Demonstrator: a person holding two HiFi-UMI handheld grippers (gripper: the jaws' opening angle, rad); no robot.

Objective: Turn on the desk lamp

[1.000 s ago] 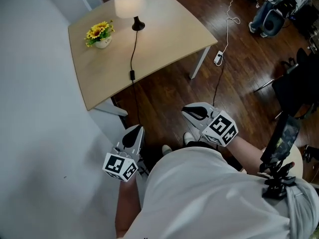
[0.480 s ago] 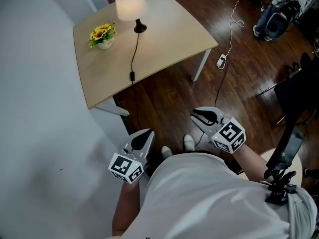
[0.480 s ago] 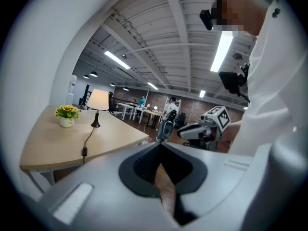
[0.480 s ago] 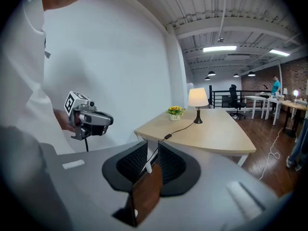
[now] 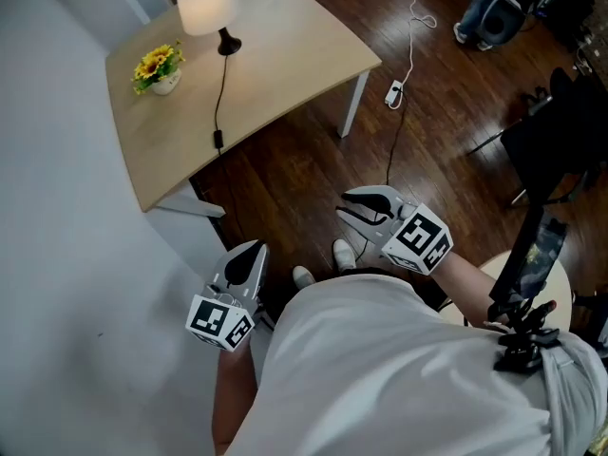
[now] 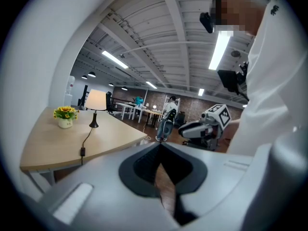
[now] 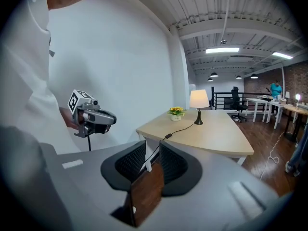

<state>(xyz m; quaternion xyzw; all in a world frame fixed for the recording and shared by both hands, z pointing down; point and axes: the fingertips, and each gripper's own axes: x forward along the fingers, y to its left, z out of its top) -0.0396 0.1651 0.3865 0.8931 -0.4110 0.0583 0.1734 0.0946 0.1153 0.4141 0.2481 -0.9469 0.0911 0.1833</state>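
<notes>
The desk lamp (image 5: pixel 206 0) has a cream shade and a black base and stands at the far end of the wooden table (image 5: pixel 285 55). Its black cord runs toward me to an inline switch (image 5: pixel 218 139) on the tabletop. The lamp (image 7: pixel 199 100) also shows far off in the right gripper view and the lamp (image 6: pixel 96 100) in the left gripper view. My left gripper (image 5: pixel 249 253) is held low near the wall, jaws closed and empty. Over the dark floor my right gripper (image 5: pixel 359 209) is a little open with nothing in it. Both are well short of the table.
A pot of yellow flowers (image 5: pixel 157 67) stands left of the lamp. A white power strip (image 5: pixel 392 93) and its cable lie on the floor right of the table leg. A bag (image 5: pixel 484 22) and a black chair (image 5: pixel 560 131) are at the right; a white wall (image 5: pixel 57 255) lies to the left.
The head view has swung, so the table now sits further left and higher in it. Both grippers keep much the same pose in front of the body.
</notes>
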